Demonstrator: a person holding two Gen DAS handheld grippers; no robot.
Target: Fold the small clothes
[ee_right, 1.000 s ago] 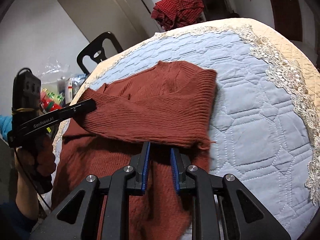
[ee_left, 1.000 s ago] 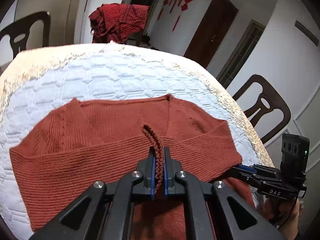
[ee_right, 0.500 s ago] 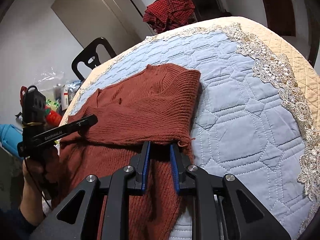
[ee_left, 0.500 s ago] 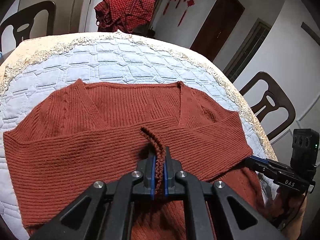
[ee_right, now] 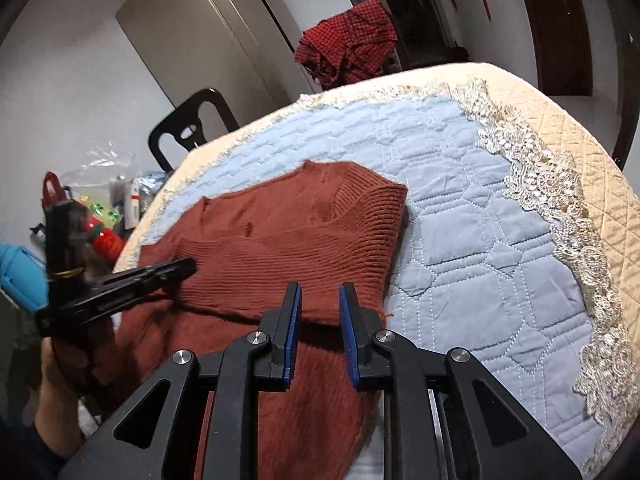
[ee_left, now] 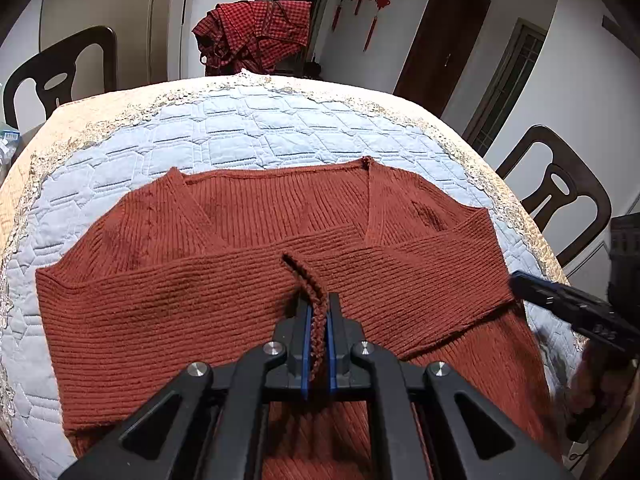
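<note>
Pinching a raised ridge of knit, the left gripper (ee_left: 317, 320) has its blue pads closed tight on the rust-red sweater (ee_left: 256, 280), seen from the left wrist. Sweater lies spread across the quilted blue table cover (ee_left: 248, 136), neckline toward the far side, one sleeve folded over the chest right ahead of the gripper. Right gripper (ee_left: 520, 282) enters from the right, its tip touching the sweater's edge. A red checked garment (ee_left: 256, 36) is heaped beyond the table's far rim; dark chairs (ee_left: 560, 196) stand around.

Right wrist view: right gripper (ee_right: 319, 312) has its jaws parted, a visible gap between the blue pads, nothing clamped; the folded sleeve's lower edge lies just ahead of and below them. Sweater (ee_right: 304, 240) sits left of centre on the cover (ee_right: 480, 240), lace trim (ee_right: 560, 208) well to the right. Left gripper (ee_right: 188, 266) reaches in from the left onto the sweater. Behind it, a clear plastic bag (ee_right: 104, 168) holds assorted packets; contents too small to identify.
</note>
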